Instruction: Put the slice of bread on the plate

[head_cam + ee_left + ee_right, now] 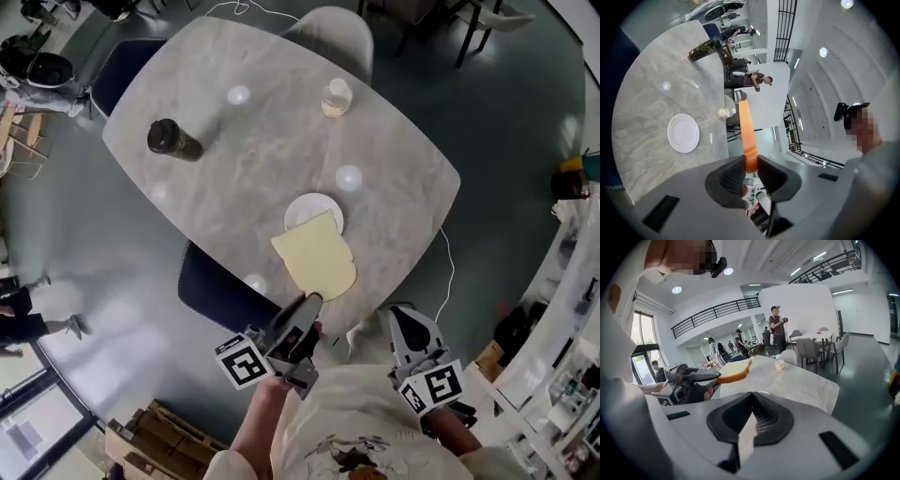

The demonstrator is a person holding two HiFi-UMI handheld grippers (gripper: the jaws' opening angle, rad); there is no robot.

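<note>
left gripper pinching bread slice, flat, lengthwise toward plate, right gripper jaws together

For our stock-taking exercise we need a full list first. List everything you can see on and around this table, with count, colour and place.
table: one, grey marble, middle of the head view.
plate: one, white, near side of the table, partly hidden behind the held bread.
slice of bread: one, pale yellow with orange-brown crust, held in the air over the table's near edge.
bottle: one, dark, far left part of the table.
jar: one, clear with pale contents, far side of the table.
chairs: three, two dark blue and one pale grey, pushed in round the table.
left tongs: one, grey, shut on the slice of bread.
right tongs: one, grey, shut and empty, beside the left.
</note>
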